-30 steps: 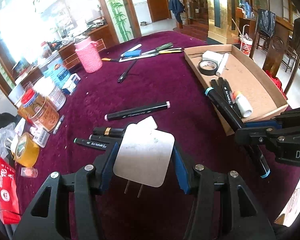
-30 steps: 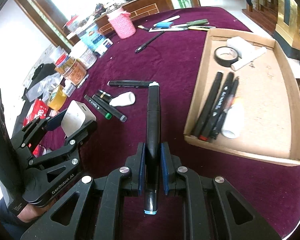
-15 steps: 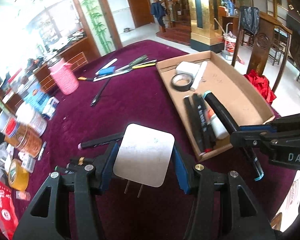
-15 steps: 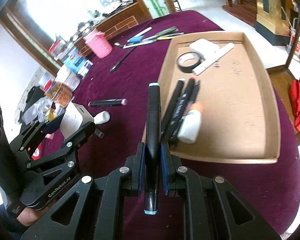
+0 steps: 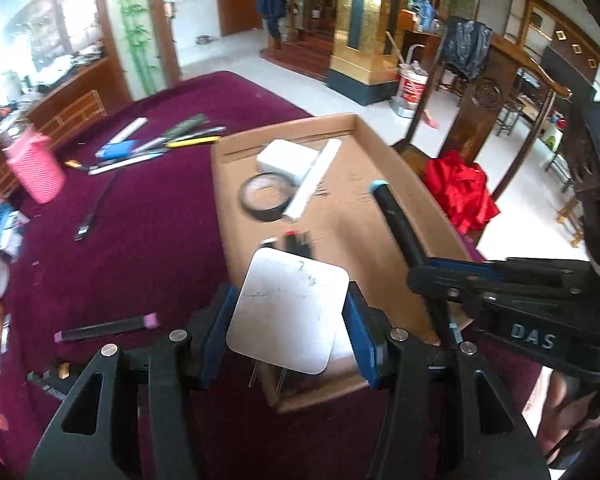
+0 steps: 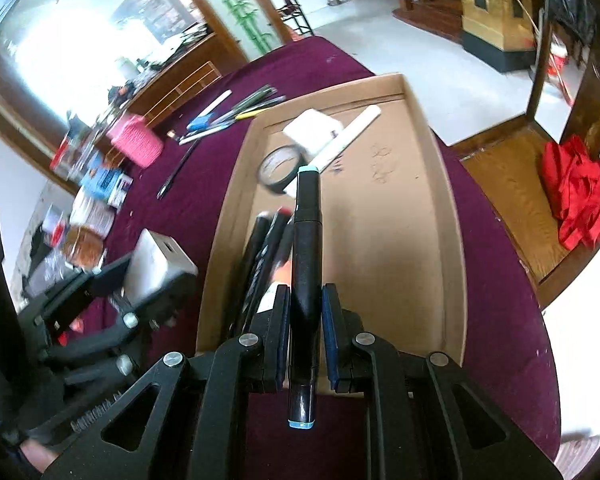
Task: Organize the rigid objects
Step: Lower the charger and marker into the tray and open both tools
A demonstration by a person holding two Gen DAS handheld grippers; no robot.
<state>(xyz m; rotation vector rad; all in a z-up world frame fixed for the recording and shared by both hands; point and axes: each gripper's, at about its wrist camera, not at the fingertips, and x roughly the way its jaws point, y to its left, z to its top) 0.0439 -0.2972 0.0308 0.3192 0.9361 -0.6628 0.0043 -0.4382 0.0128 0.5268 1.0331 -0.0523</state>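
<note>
Through my left wrist camera, my left claw point(image 5: 288, 316) is clamped on a flat white plug-in charger block point(image 5: 288, 314), blue pads pressed to its two sides and its two metal prongs pointing down toward me. The block hangs above the near corner of the shallow brown cardboard tray point(image 5: 364, 216) that lies on the dark purple tablecloth point(image 5: 152, 216). Inside the tray, at the far end, lie a roll of black tape point(image 5: 265, 197), a white rectangular box point(image 5: 287, 156) and a white stick point(image 5: 313, 179) leaning across them. On the cloth to the left lies a black marker with pink ends point(image 5: 105, 327), and farther off stands a pink ribbed cup point(image 5: 36, 168). My right claw point(image 5: 432, 276) enters from the right, gripping a black marker with a pale blue cap point(image 5: 396, 220) over the tray.

Through my right wrist camera, my right claw point(image 6: 305, 320) is closed narrowly on that black marker point(image 6: 306, 248), which points straight ahead above the tray point(image 6: 448, 216). Just left of it, several black markers point(image 6: 260, 256) lie side by side on the tray floor; they are blurred. The tape roll point(image 6: 278, 169) and white box point(image 6: 314, 131) sit beyond the marker's tip. My left claw point(image 6: 140, 280) holds the charger block point(image 6: 158, 260) beside the tray's left wall.
</note>
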